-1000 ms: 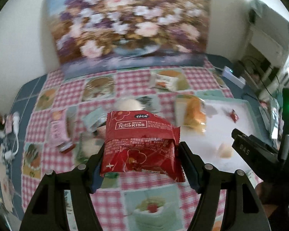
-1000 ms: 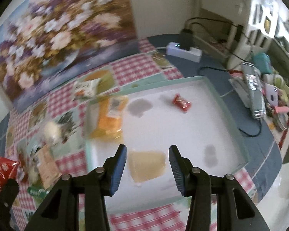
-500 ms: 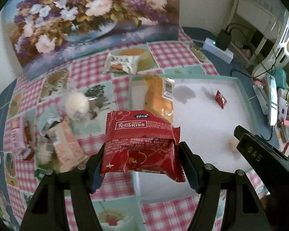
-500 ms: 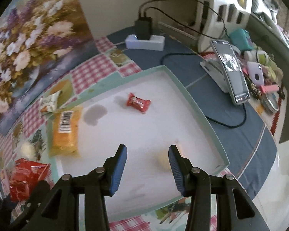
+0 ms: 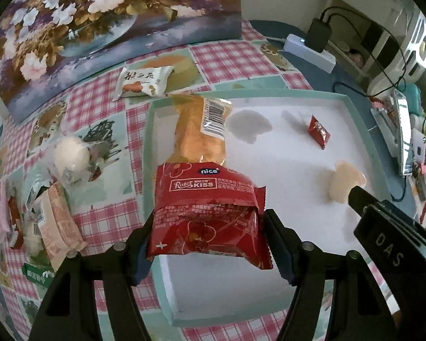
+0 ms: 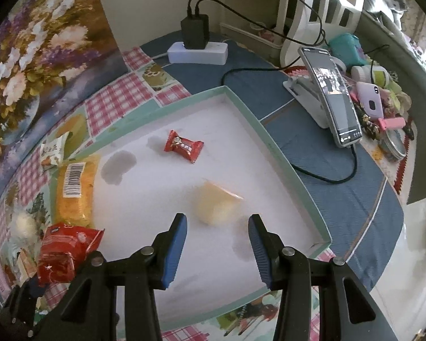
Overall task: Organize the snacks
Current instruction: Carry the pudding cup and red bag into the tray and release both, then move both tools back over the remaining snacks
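Note:
My left gripper (image 5: pixel 206 228) is shut on a red snack pack (image 5: pixel 208 213) and holds it above the near left part of the white tray (image 5: pixel 298 96). The pack also shows in the right wrist view (image 6: pixel 66 251). In the tray lie an orange snack pack (image 5: pixel 200 130), a small red candy (image 5: pixel 318 132) and a pale yellow snack (image 5: pixel 345 182). My right gripper (image 6: pixel 217 237) is open and empty just behind the pale yellow snack (image 6: pixel 215 206), above the tray (image 6: pixel 292 176).
Loose snacks lie on the checked cloth left of the tray: a white pack (image 5: pixel 143 81), a round white one (image 5: pixel 71 157), a pink pack (image 5: pixel 61 221). A flower painting (image 5: pixel 99 22) leans at the back. A power strip (image 6: pixel 197 52), cables and a phone on a stand (image 6: pixel 333 96) sit right of the tray.
Both grippers have moved right over the tray. The left one still holds the red pack. The right gripper has drawn back from the pale yellow snack, which now lies ahead of its fingers.

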A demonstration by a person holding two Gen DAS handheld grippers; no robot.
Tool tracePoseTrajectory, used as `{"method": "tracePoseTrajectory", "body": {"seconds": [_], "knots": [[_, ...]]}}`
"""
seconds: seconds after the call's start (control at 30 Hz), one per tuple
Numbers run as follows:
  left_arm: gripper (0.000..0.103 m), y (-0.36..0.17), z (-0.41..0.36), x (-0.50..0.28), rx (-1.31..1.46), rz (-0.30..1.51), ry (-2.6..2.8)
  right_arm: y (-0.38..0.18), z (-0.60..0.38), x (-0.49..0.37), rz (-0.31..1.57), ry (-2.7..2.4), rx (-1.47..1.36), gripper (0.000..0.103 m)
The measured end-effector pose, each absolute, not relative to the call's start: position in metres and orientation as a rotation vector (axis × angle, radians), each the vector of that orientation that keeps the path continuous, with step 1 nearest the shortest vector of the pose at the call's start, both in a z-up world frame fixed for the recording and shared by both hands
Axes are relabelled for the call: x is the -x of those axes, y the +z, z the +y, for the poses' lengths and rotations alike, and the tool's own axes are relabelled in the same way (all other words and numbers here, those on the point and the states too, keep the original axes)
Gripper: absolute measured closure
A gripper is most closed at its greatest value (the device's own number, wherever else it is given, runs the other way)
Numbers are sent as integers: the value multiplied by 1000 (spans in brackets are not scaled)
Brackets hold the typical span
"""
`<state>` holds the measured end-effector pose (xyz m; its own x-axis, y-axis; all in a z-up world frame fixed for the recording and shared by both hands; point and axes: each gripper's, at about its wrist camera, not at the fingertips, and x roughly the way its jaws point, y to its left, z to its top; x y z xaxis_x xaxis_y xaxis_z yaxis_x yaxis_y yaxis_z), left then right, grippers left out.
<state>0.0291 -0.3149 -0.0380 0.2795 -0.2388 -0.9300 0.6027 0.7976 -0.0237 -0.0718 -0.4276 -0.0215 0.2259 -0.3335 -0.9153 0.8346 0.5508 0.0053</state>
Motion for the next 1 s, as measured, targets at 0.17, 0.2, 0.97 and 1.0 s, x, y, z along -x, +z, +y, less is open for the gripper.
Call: {"method": "tracePoseTrajectory", "body": {"seconds": [0.17, 0.2, 0.97, 1.0], "knots": [[23, -43, -317, -32, -370, 1166, -577, -25, -430, 73, 1068, -879, -572, 54], [23, -44, -317, -32, -369, 1170, -580, -25, -430, 73, 1068, -881, -572, 54], [9, -26, -277, -50, -213, 1191, -482, -25, -432, 74, 1068, -902, -565, 51], [9, -24, -271, -53, -189, 1185, -466, -25, -432, 74, 1069, -901, -565, 47]]}}
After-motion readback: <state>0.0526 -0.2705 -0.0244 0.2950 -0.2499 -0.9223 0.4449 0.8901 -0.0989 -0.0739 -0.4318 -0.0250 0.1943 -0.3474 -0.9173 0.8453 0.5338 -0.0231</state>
